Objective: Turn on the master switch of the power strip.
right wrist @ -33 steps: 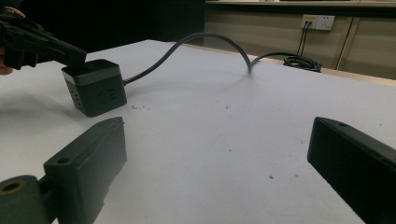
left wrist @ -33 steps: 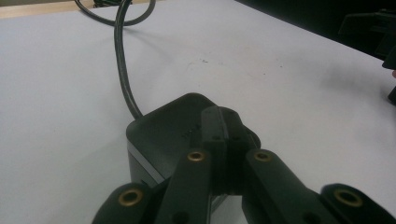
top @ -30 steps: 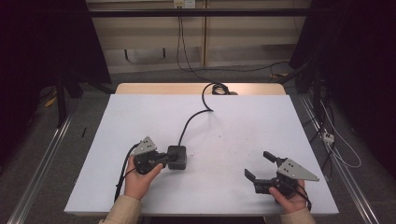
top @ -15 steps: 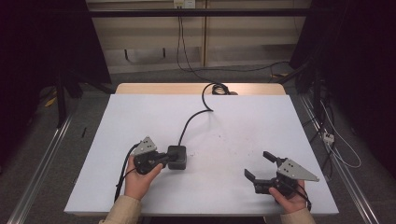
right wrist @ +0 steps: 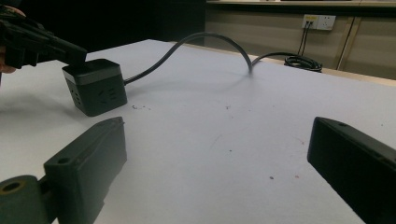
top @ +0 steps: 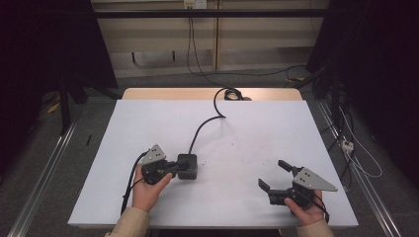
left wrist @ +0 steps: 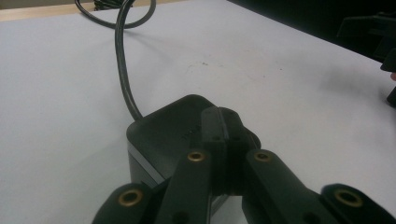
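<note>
My left gripper covers the near top of the black cube; its lower half runs off the frame's bottom. The cube's side markings stay too small to read (sockets, perhaps). Right jaws blurred.

L gripper jaws closed tight, tips atop black power cube w/ cable.

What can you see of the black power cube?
The power cube is a small black plastic block with rounded corners, a light band below its top and socket slots on a side. It sits flat on the white table. A black cable leaves its far side. The left gripper, jaws shut, rests its tips on the top.
</note>
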{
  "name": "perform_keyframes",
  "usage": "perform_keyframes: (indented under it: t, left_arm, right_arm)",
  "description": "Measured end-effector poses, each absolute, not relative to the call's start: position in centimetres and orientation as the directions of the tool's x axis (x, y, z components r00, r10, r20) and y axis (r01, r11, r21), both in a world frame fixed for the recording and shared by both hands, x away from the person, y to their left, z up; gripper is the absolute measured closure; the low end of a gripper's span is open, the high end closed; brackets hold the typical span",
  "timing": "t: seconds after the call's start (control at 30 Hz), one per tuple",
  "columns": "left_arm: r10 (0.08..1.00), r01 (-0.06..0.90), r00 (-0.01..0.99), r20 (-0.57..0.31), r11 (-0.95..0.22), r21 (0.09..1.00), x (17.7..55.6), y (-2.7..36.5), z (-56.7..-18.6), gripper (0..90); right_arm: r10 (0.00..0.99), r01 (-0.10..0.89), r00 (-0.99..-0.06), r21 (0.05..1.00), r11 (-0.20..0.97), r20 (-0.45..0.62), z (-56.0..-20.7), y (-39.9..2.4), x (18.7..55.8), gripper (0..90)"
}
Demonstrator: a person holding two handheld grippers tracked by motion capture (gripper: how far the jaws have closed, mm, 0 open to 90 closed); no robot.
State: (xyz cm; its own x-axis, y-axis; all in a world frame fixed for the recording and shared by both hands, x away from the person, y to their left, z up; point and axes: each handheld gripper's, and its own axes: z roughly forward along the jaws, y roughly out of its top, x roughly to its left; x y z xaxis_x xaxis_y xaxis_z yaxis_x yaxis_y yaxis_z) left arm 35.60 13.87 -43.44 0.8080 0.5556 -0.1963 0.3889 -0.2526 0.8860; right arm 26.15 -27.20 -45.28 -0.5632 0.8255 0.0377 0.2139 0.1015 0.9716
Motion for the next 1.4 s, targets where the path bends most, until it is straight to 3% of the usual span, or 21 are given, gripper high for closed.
perform_keyframes:
  t: [0.73, 1.23, 1.4]
  left_arm:
    - [0.541, 0.39, 0.814, -0.21, -0.242, 0.889, 35.68, 13.92, -43.41, 89.7]
    - [0.556, 0.414, 0.798, -0.233, -0.224, 0.882, 35.61, 14.1, -42.8, 68.8]
    - [0.557, 0.41, 0.8, -0.223, -0.235, 0.881, 35.52, 14.01, -42.72, 65.7]
  right_arm:
    - [0.825, 0.212, -0.564, 0.972, 0.098, 0.04, -45.29, -27.24, 26.18, 4.1]
    - [0.828, 0.211, -0.559, 0.973, 0.096, 0.04, -45.22, -27.47, 25.93, 4.0]
    - [0.828, 0.21, -0.559, 0.973, 0.098, 0.037, -45.22, -27.42, 25.99, 4.0]
